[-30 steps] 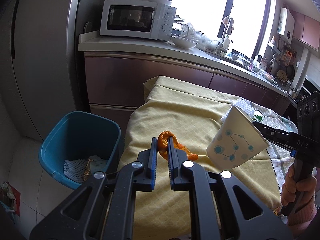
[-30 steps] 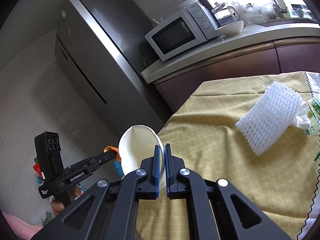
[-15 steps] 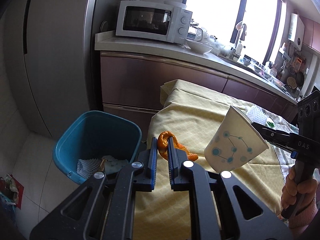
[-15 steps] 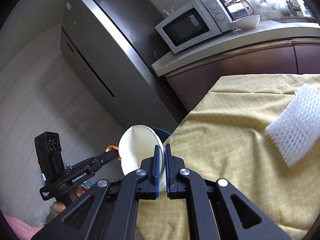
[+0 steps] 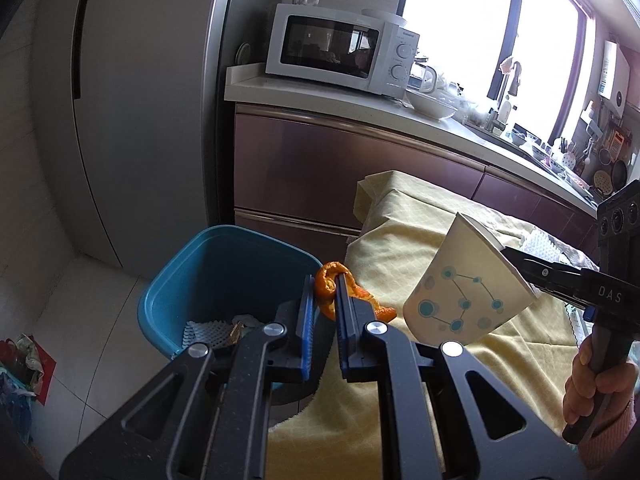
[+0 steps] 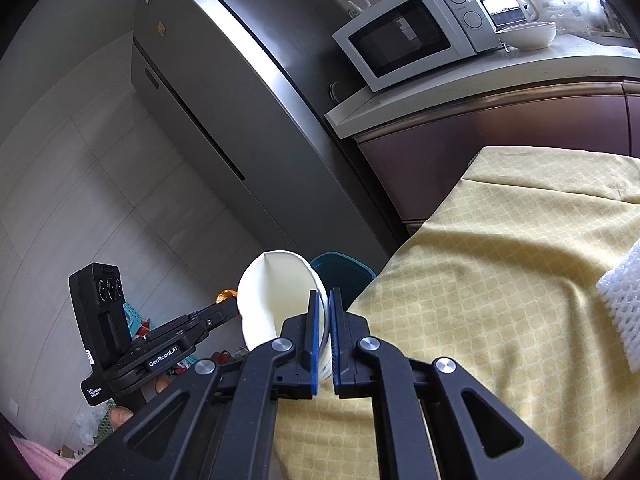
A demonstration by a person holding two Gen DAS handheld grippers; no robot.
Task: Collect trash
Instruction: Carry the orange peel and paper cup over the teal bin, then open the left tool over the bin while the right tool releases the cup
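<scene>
The paper cup is coloured cream outside, printed with teal dots joined by thin dark lines, and plain white inside. The peel is bright orange. The bin is teal blue. The cloth over the surface is pale yellow with a small lattice pattern. Each hand-held gripper is black with blue pads. The foam net is white. The microwave is white with a dark door.

A white microwave sits on the counter beside a tall grey fridge.
</scene>
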